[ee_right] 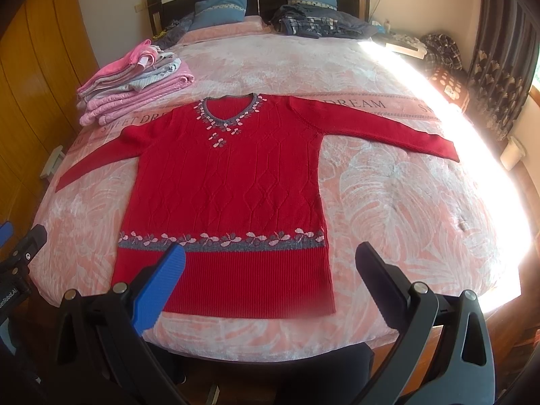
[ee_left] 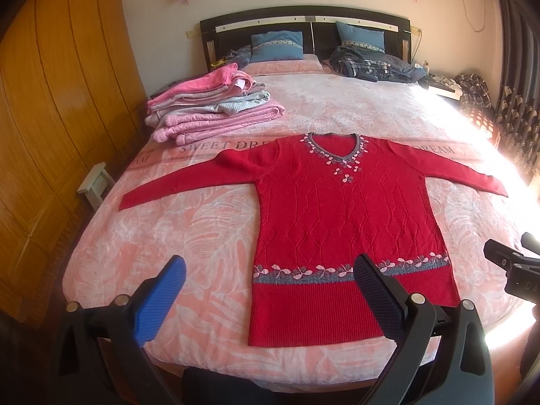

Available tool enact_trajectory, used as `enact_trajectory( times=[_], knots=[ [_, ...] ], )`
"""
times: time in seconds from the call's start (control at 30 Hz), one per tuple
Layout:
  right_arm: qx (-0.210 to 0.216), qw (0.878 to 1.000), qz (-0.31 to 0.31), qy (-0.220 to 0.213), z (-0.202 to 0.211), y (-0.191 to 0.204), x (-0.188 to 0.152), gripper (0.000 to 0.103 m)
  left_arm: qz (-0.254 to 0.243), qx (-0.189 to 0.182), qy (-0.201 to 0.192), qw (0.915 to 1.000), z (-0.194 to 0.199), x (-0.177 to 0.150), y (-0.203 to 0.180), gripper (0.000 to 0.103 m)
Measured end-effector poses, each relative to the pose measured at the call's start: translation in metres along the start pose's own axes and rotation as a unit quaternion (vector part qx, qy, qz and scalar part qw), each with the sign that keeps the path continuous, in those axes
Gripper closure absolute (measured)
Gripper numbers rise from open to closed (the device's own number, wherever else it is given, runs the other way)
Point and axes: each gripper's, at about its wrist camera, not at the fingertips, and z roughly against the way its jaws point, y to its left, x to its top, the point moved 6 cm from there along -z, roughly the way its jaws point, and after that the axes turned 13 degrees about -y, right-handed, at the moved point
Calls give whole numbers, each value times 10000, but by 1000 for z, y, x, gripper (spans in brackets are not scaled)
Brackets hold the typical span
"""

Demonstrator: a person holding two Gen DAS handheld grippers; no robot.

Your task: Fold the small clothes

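Observation:
A red knit sweater (ee_left: 341, 216) (ee_right: 222, 182) lies flat and face up on the bed, both sleeves spread out sideways, with a grey and pink flower band near the hem and round the V-neck. My left gripper (ee_left: 270, 263) hovers above the foot of the bed near the sweater's lower left corner, open and empty. My right gripper (ee_right: 270, 253) hangs over the hem's right part, open as well, nothing between its fingers. The right gripper's body also shows at the right edge of the left wrist view.
A stack of folded pink and grey clothes (ee_left: 212, 108) (ee_right: 135, 87) sits at the bed's left side. A dark pile of unfolded clothes (ee_left: 374, 60) lies near the pillows. A wooden wardrobe (ee_left: 50, 118) lines the left wall. Strong sunlight washes out the bed's right edge (ee_right: 489, 135).

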Motion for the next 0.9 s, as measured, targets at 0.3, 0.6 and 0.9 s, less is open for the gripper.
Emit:
enact_trajectory(
  times=[0.3, 0.6, 0.9],
  knots=[
    [5, 10000, -11, 37, -4, -2, -1, 3, -9, 32, 30, 10000, -3, -3, 1, 4],
    [8, 10000, -11, 35, -5, -2, -1, 3, -8, 40, 31, 10000, -3, -4, 1, 4],
    [7, 10000, -18, 33, -5, -3, -1, 3, -8, 49, 29, 10000, -3, -3, 2, 4]
  ],
)
